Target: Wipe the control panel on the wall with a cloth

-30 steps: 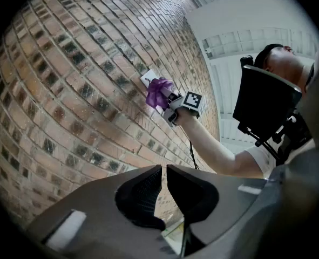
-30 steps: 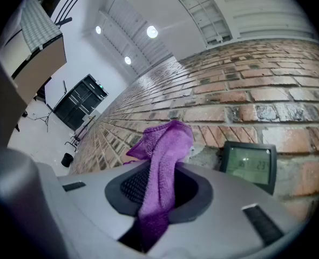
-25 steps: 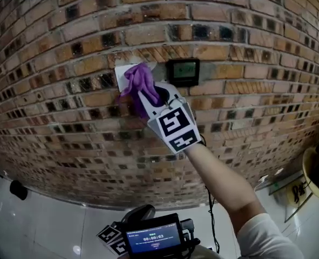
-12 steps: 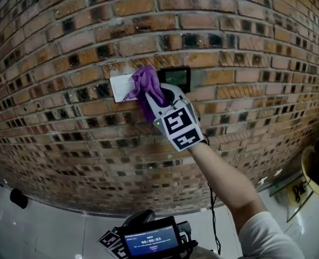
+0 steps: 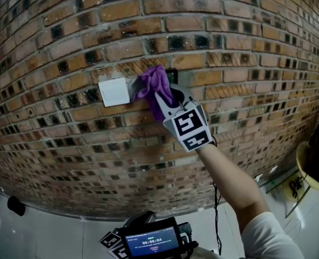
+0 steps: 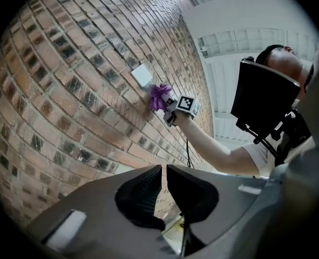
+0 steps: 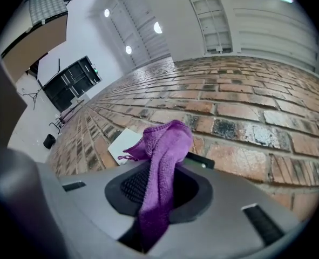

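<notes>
Since a second ago the right gripper (image 5: 167,99) has slid to the right along the brick wall (image 5: 240,42), and the purple cloth (image 5: 151,82) has gone with it. Before, the cloth lay over the white plate (image 5: 114,91). Now that plate is bare and sits just to the left of the gripper. The gripper holds the cloth tight between its two jaws. One end bunches up in front of the jaws and presses on the wall, and the other end hangs back down between them. The dark control panel (image 7: 202,161) is right in front of this gripper, mostly under the cloth, with only its right edge peeking out beside the cloth. The person's bare arm (image 5: 229,182) reaches up behind the gripper to the wall. The left gripper (image 6: 163,169) is low and far back from the wall, well apart from the right one. Its jaws are almost together, with just a thin gap, and nothing is in them. Next to it, near the person, a small screen (image 5: 151,240) glows blue.
</notes>
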A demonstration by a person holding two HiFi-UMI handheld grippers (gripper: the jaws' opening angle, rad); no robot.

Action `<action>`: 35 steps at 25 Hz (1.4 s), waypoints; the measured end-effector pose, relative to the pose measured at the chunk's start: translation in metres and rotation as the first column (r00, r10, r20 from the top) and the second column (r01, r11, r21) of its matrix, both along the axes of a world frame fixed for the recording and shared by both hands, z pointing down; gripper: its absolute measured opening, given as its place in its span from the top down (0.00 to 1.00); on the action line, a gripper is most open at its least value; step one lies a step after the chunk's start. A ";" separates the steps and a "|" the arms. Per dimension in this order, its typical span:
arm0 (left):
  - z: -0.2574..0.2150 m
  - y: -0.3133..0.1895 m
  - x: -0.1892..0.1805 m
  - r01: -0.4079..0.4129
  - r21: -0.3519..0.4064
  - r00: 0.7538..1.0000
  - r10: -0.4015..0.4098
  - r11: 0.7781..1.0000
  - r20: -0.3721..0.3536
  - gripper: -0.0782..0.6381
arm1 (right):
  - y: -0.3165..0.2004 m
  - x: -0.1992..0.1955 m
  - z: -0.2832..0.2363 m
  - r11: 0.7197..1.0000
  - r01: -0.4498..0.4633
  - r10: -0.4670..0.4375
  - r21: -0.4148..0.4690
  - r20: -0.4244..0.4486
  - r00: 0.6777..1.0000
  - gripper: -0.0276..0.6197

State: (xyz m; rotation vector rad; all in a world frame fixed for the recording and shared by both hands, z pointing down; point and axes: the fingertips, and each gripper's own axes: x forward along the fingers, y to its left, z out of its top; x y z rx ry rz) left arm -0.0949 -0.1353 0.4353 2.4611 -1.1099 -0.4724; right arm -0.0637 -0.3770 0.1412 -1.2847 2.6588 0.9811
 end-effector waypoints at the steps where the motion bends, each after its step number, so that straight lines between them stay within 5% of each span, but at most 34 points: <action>1: 0.000 0.000 0.001 -0.003 0.000 1.000 0.003 1.000 0.002 0.85 | -0.001 0.006 -0.001 1.000 -0.008 0.008 0.001 0.004 1.000 0.83; 35: -0.003 -0.002 0.012 -0.048 -0.011 0.999 0.048 0.999 0.003 0.85 | -0.014 0.124 -0.006 0.975 -0.220 0.219 0.001 0.116 0.969 0.83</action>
